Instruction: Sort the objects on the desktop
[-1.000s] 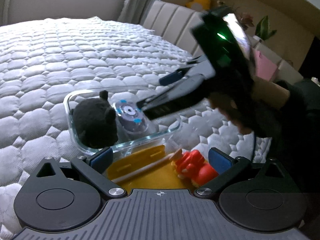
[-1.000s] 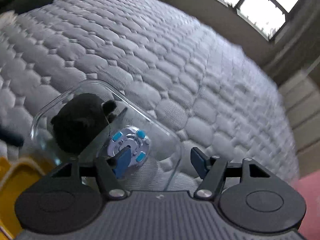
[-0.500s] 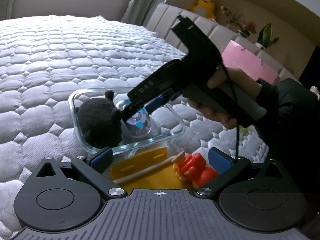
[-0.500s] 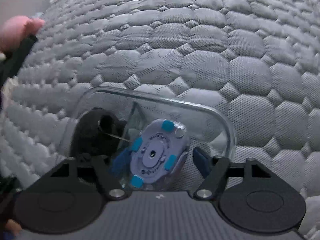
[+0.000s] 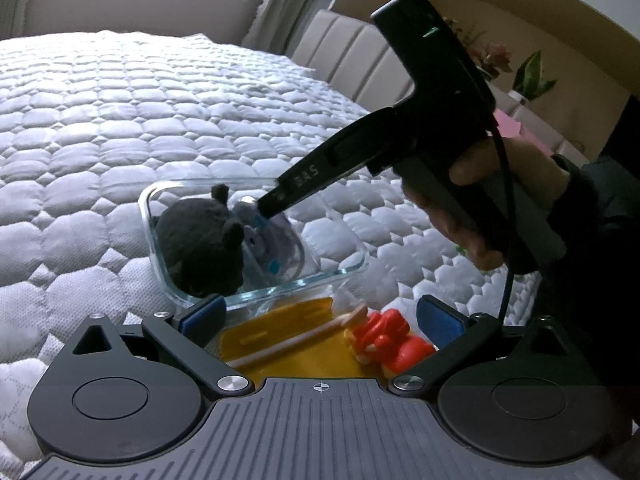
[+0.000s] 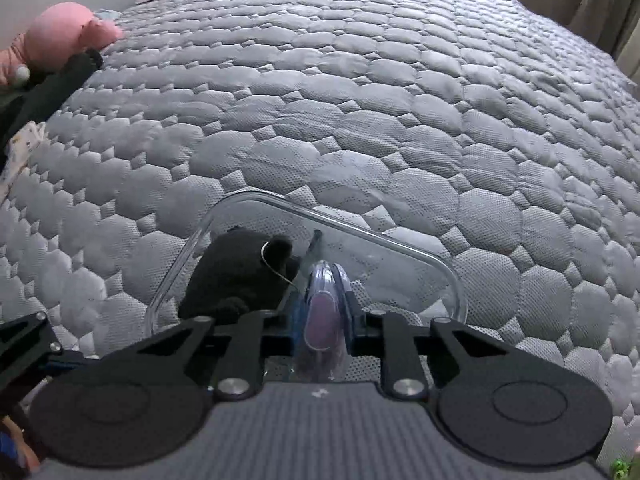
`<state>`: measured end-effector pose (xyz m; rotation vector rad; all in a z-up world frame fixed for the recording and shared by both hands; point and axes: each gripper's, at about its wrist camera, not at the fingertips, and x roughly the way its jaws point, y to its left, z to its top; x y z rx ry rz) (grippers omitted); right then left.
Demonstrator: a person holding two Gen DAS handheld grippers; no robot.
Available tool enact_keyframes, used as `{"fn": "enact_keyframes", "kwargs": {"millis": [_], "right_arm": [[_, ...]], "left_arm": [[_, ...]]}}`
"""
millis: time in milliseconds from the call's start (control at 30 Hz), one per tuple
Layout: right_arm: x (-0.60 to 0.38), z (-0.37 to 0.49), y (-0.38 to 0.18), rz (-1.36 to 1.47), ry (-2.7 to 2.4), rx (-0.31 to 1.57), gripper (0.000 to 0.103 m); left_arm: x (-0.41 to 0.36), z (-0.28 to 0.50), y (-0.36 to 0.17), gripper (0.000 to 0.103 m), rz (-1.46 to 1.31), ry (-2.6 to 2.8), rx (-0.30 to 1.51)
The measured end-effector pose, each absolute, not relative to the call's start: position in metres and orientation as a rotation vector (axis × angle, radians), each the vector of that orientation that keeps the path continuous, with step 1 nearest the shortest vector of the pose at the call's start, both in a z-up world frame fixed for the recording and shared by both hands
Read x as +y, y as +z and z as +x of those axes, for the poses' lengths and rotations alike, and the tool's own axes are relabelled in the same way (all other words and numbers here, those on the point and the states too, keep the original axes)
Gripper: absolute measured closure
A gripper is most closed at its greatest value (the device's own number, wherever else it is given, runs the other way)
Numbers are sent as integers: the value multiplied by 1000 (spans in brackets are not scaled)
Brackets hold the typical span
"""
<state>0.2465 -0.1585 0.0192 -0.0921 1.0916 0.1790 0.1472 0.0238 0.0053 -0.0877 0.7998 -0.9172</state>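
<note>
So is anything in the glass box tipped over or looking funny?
Yes. The purple disc stands on its edge in the glass box, not flat, because the right gripper is shut on it. It is squeezed right beside the black plush toy. Nothing looks spilled or broken.

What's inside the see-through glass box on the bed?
The glass box holds a black plush toy and a purple disc with blue spots, gripped by the right hand-held gripper. The box floor beneath them is covered.
</note>
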Motion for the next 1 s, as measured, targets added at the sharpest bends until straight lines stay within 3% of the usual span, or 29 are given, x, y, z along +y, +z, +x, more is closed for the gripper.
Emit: {"fn": "enact_keyframes", "kwargs": {"millis": [100,267,367,433,467,700,1000], "right_arm": [[-154,243,23,-111,212,1097,98],[-163,232,38,-84,240,1067,92],[-173,215,46,-145,196,1029,76],[-182,198,50,-181,190,1026,56],[-186,189,51,-190,184,1017,54],[-198,173,59,-230,123,962,54],[-205,204,38,-30,101,1082,54]], "left_arm": [[24,148,5,0,-95,-916,802],[26,147,5,0,-92,-923,796],[26,147,5,0,-94,-924,797],[25,148,4,0,-95,-920,802],[25,148,4,0,-94,-918,804],[17,144,4,0,-52,-922,803],[23,147,3,0,-83,-920,806]]}}
